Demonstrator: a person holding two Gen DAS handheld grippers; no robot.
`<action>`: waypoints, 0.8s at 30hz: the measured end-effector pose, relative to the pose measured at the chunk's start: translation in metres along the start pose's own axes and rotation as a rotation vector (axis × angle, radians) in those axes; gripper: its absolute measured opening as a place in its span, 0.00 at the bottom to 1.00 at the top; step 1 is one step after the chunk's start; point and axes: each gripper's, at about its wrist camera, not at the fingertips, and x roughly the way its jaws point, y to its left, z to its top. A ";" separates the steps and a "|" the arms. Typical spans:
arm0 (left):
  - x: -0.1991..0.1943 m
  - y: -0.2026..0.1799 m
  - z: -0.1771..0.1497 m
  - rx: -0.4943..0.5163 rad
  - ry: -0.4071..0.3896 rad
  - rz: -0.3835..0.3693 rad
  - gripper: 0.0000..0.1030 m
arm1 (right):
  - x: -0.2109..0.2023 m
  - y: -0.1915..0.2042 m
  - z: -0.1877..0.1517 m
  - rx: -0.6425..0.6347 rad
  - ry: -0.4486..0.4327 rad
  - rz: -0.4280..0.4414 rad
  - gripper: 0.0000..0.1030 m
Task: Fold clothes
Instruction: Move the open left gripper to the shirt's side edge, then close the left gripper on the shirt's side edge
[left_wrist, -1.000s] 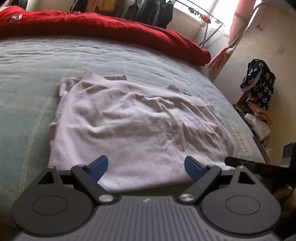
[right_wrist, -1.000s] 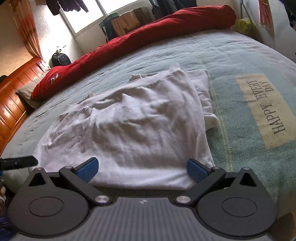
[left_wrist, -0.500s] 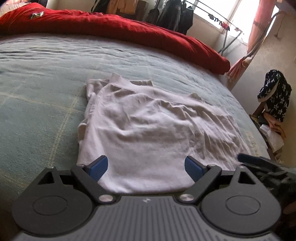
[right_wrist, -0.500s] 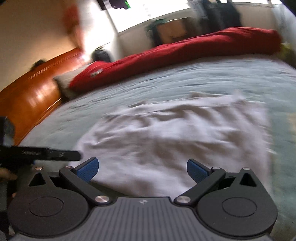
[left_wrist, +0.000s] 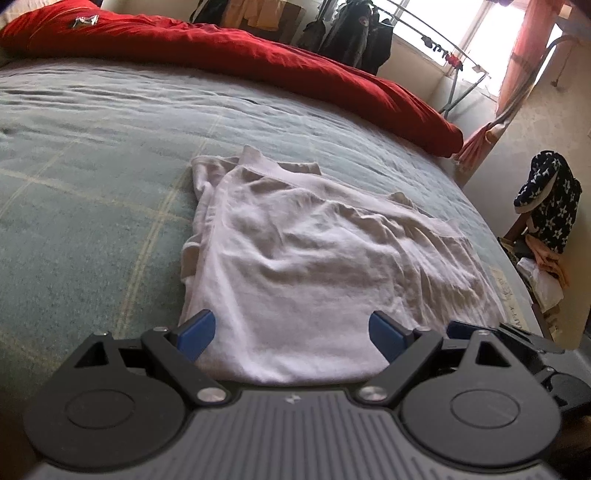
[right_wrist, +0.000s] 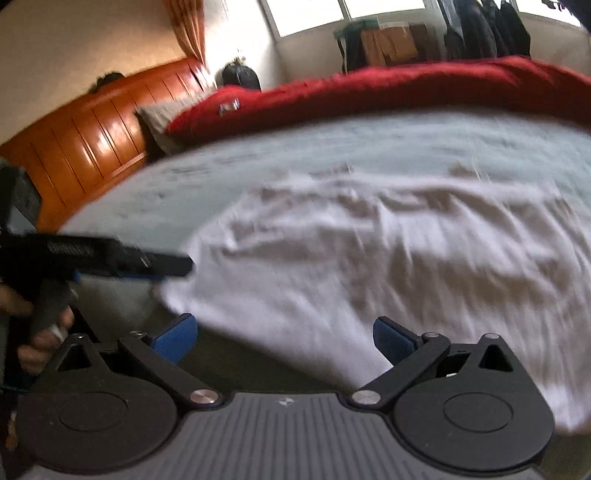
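A white T-shirt lies spread and wrinkled on the grey-green bedspread, its collar end toward the far side. My left gripper hovers open over the shirt's near hem, nothing between its blue pads. In the blurred right wrist view the same white T-shirt fills the middle, and my right gripper is open at its near edge, also with nothing between the pads. The left gripper shows there as a dark bar at the left, held by a hand. The right gripper's tip pokes in at the lower right of the left wrist view.
A red duvet runs along the far side of the bed. A wooden headboard and a pillow stand at the bed's left end. A chair piled with clothes is beside the bed, and a clothes rack stands under the window.
The right gripper swung left and rolled, so its view now faces the headboard and the left gripper shows closer. The left view shifted so the shirt sits further right. Both stayed open.
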 end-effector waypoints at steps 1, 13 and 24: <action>-0.001 0.001 0.000 -0.003 -0.003 -0.004 0.87 | 0.004 0.002 0.002 0.005 0.002 0.002 1.00; -0.012 0.036 0.019 -0.058 -0.061 -0.038 0.88 | 0.010 0.012 -0.004 0.003 0.052 -0.012 1.00; 0.048 0.109 0.070 -0.251 0.085 -0.275 0.87 | -0.009 -0.005 0.004 0.091 -0.066 -0.052 1.00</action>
